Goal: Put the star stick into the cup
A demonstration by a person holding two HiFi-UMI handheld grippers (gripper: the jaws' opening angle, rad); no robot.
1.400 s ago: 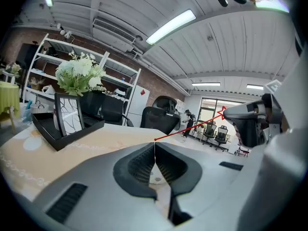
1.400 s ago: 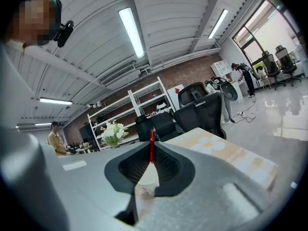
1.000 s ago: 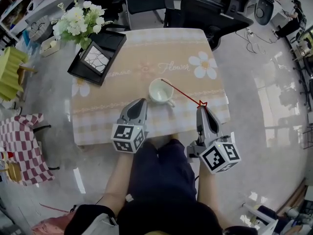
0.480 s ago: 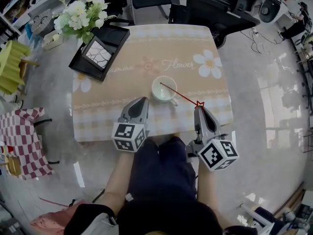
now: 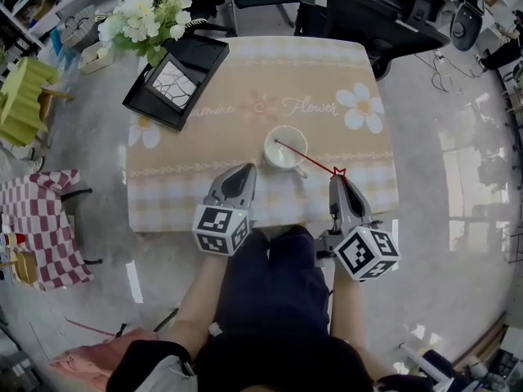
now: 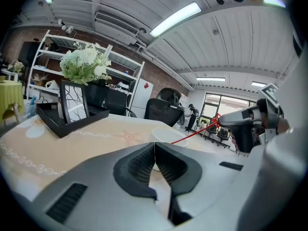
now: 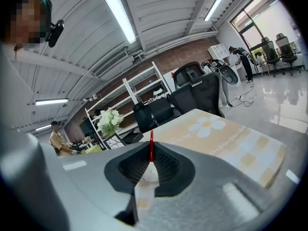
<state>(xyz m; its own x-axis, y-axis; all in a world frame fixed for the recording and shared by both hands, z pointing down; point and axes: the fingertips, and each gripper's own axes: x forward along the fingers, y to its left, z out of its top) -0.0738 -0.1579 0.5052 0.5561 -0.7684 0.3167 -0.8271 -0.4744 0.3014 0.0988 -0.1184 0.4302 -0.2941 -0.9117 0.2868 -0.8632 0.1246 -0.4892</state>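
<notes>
Your right jaws (image 7: 150, 152) are pinched shut on the stick (image 5: 306, 157), gripping it at the star end, so that in the right gripper view only a short red sliver stands up between the pads. From there the stick runs away to your left and forward, slanting down towards the cup (image 5: 285, 147); from the head view its far tip lies over the cup's mouth, though you cannot tell whether it touches the inside yet. Your left jaws (image 6: 154, 148) are pressed together with nothing between them, and that gripper sits just beside the cup on its near left, not touching it. The cup stands upright near the middle of the surface (image 5: 245, 80), its handle turned towards your right gripper. A black tray (image 5: 176, 80) and flowers (image 5: 145, 11) sit well apart at the far left corner, out of the way. You appear to be at the insertion step, with the tip lined up and the star end high. The next move probably calls for lowering the tip until it rests inside the cup, then parting the right jaws so the stick leans on the rim. Let go gently, since a light cup might tip or slide under a long stick; your left gripper is near enough to steady it.
</notes>
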